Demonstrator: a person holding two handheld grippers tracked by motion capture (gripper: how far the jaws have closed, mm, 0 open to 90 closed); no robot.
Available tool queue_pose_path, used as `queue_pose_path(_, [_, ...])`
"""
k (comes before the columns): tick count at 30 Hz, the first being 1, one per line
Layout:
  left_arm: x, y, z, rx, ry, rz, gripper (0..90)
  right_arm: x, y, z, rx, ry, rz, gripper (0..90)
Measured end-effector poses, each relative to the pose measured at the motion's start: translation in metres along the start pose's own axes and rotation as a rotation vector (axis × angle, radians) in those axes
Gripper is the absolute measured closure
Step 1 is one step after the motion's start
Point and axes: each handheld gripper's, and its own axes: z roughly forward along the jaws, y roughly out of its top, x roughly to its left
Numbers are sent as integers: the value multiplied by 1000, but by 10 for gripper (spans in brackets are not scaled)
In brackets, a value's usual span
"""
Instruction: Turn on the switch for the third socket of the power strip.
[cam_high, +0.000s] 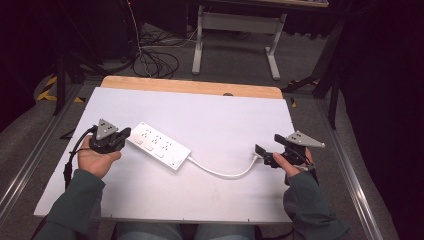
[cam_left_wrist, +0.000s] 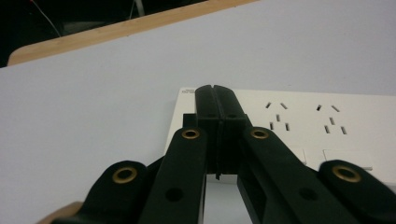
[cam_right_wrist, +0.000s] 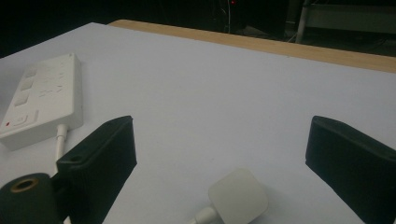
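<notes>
High view: fixed above the near edge of the table (cam_high: 210, 200), facing forward and down, whole top in frame. Left gripper view: low, very near the power strip (cam_left_wrist: 299, 121), looking toward the far wooden edge. Right gripper view: low over the plug (cam_right_wrist: 238, 193), facing the same strip (cam_right_wrist: 44, 105). All three share it.

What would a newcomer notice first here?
The white power strip lying slantwise on the left half of the white table. The left gripper, jaws shut, rests at the strip's left end. At the right, the right gripper stands with jaws open either side of the strip's plug.
</notes>
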Motion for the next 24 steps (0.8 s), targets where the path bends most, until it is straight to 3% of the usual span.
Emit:
queue_pose_path(8, [-3,1,13,45,-16,18,900,-1,0,0,-2,5,2,90])
queue_pose_path(17, [-8,-1,26,105,-62,39,900,0,0,0,-4,3,-5,90])
queue_pose_path(21, [-12,-3,35,157,-69,75,900,0,0,0,-3,2,-5,90])
queue_pose_path(24, [-14,-3,37,158,-74,85,900,0,0,0,-2,4,-6,90])
